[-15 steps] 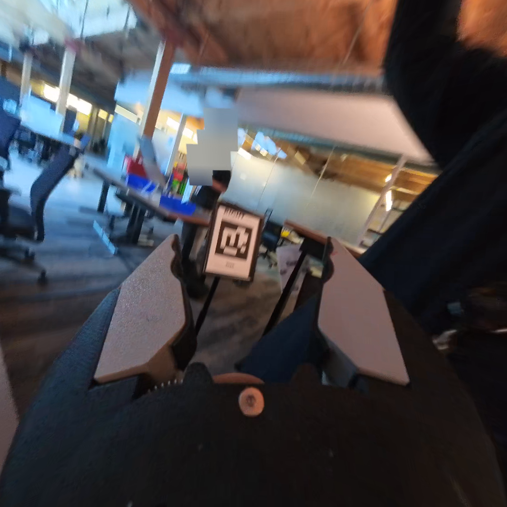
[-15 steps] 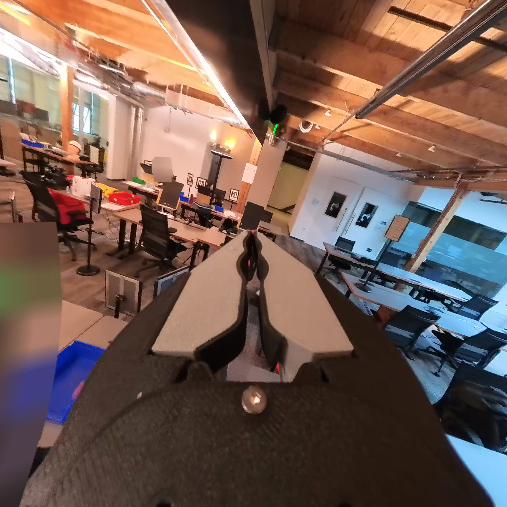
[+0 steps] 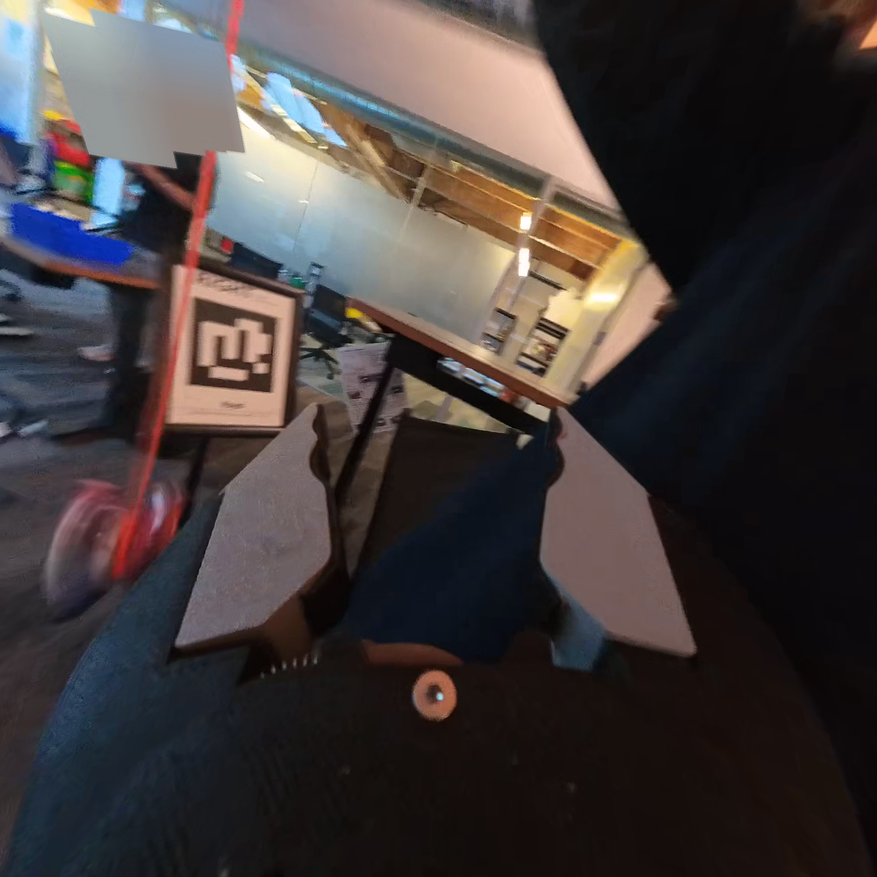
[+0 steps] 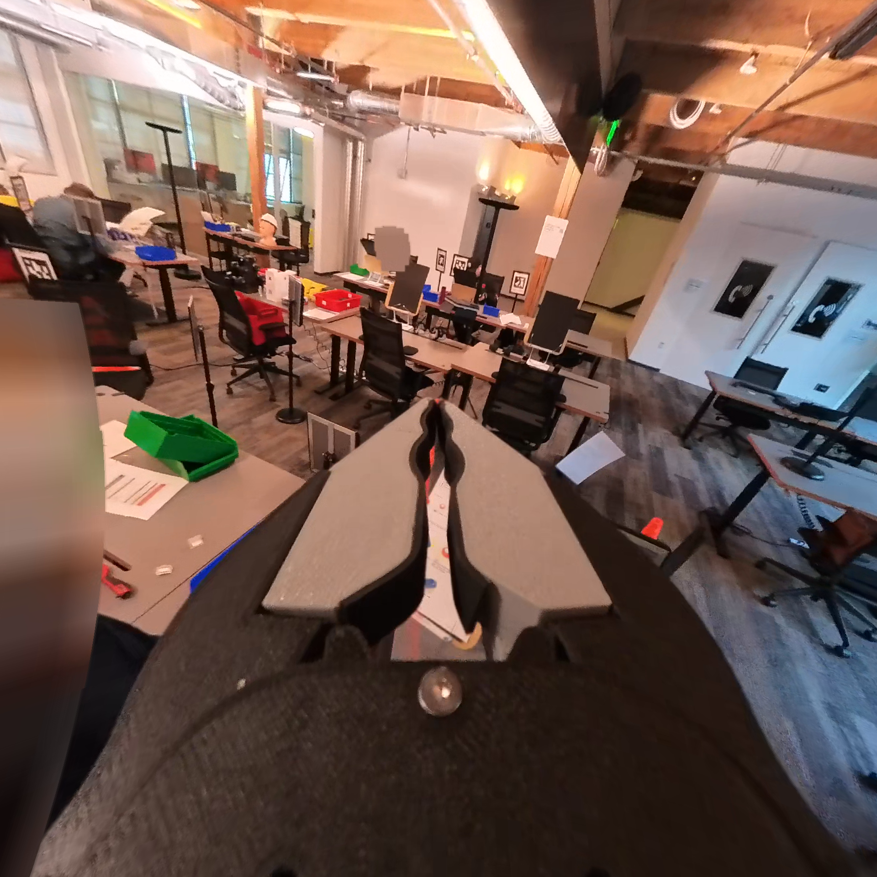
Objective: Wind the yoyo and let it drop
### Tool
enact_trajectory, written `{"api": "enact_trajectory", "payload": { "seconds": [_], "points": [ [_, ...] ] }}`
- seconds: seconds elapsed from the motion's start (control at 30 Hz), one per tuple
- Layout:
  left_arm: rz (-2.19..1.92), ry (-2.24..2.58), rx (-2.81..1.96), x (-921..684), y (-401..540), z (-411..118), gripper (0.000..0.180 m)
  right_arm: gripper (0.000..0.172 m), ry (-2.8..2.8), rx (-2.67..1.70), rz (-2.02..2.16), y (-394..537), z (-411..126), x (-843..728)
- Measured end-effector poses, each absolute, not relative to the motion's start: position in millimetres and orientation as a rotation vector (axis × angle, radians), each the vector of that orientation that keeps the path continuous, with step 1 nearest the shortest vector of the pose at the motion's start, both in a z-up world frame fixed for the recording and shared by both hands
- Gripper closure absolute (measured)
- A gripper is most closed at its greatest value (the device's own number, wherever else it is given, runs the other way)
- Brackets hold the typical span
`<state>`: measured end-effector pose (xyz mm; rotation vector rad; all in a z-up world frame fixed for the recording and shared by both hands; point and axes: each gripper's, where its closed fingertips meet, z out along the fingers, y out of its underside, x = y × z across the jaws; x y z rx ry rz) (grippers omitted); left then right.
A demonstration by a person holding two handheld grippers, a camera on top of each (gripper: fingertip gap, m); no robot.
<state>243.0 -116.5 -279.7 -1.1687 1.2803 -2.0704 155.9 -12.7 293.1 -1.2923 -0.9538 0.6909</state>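
In the left wrist view a red and white yoyo (image 3: 114, 531), blurred by motion, hangs low on the left on a taut red string (image 3: 190, 265) that runs up out of the top of the frame. My left gripper (image 3: 435, 417) is open and empty, to the right of the yoyo and apart from it. In the right wrist view my right gripper (image 4: 436, 405) is shut, with the red string (image 4: 431, 455) pinched between its pads and a red bit showing at the tips. The yoyo does not show in the right wrist view.
A black-and-white marker board (image 3: 232, 351) on a stand is just behind the string. A person's dark clothing (image 3: 759, 332) fills the right of the left view. A table (image 4: 199, 512) with a green bin (image 4: 182, 443) lies left of my right gripper; desks and chairs (image 4: 522, 408) stand beyond. Left tips to right tips: about 60 cm.
The yoyo and its red string have come into the left wrist view at the left. The left gripper has swung and stays open. The right gripper has tilted downward and stays shut on the string.
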Motion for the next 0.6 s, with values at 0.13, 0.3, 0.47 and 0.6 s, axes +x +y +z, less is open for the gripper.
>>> {"api": "enact_trajectory", "payload": {
  "seconds": [0.13, 0.3, 0.47, 0.6],
  "points": [
    [-1.902, 1.28, -1.438, 283.5, -70.3, -334.0, 0.101, 0.172, -0.92, -1.305, 0.653, -12.3, 291.9, 169.8],
    [-1.58, 1.262, -1.543, 246.1, -43.1, -382.3, 0.115, 0.172, -0.785, -1.226, 0.499, -34.6, 355.8, 232.9],
    [-1.426, 1.217, -1.638, 234.0, 1.1, -394.9, 0.109, 0.172, -0.693, -1.089, 0.51, -64.8, 407.7, 287.7],
    [-1.539, 1.186, -1.548, 261.2, 15.2, -362.7, 0.109, 0.172, -0.748, -1.116, 0.547, -59.3, 387.3, 288.0]
  ]
}}
